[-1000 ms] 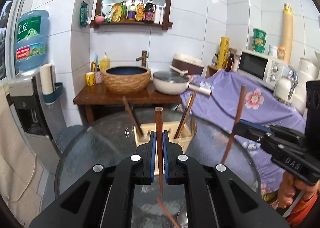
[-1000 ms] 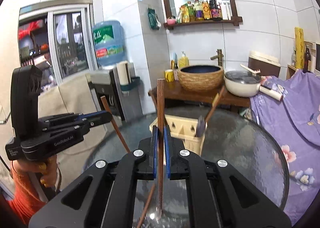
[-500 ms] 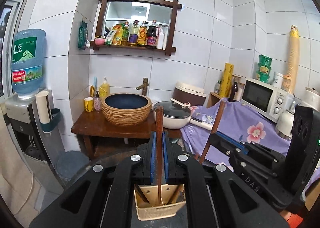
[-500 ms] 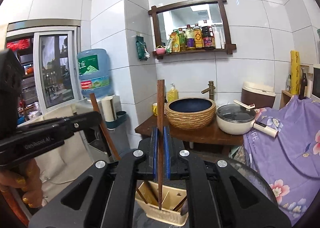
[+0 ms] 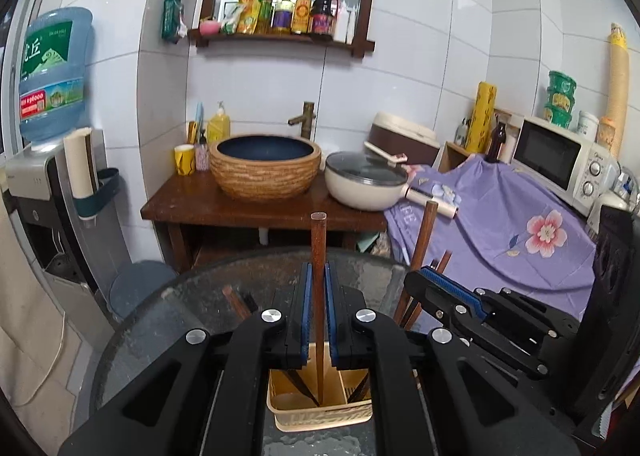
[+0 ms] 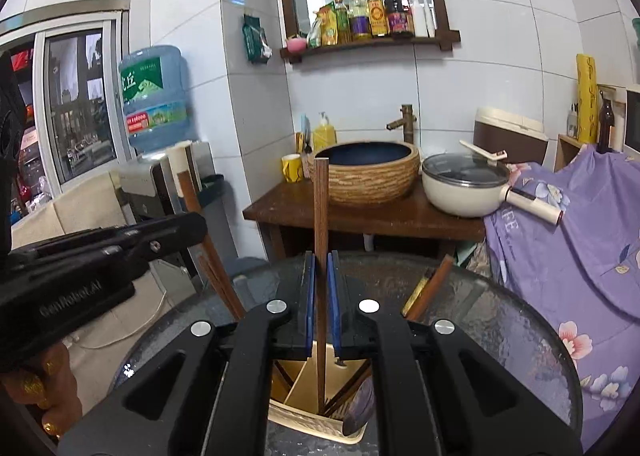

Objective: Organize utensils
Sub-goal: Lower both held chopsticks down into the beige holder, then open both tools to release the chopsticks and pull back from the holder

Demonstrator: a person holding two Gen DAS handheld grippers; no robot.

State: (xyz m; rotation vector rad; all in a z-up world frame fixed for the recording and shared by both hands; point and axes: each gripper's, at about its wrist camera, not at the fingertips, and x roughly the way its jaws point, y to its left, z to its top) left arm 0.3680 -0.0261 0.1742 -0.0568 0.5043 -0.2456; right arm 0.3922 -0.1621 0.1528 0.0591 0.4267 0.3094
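Observation:
My left gripper [image 5: 316,288] is shut on a dark wooden chopstick [image 5: 319,248], held upright with its lower end inside a cream utensil basket [image 5: 320,414] on the glass table. My right gripper [image 6: 320,284] is shut on another wooden chopstick [image 6: 321,207], also upright, its lower end in the same basket [image 6: 304,422]. The basket holds several other dark utensils. The right gripper shows at the right of the left wrist view [image 5: 416,282]. The left gripper shows at the left of the right wrist view [image 6: 196,225].
The round glass table [image 5: 192,304] carries the basket. Behind it stands a wooden washstand [image 5: 256,211] with a woven basin [image 5: 265,167] and a cream pot [image 5: 364,183]. A water dispenser [image 5: 52,159] is at the left, a purple cloth [image 5: 520,240] and microwave [image 5: 560,159] at the right.
Both grippers have come down over the basket with their chopsticks. The chopstick ends now sit inside the basket compartments.

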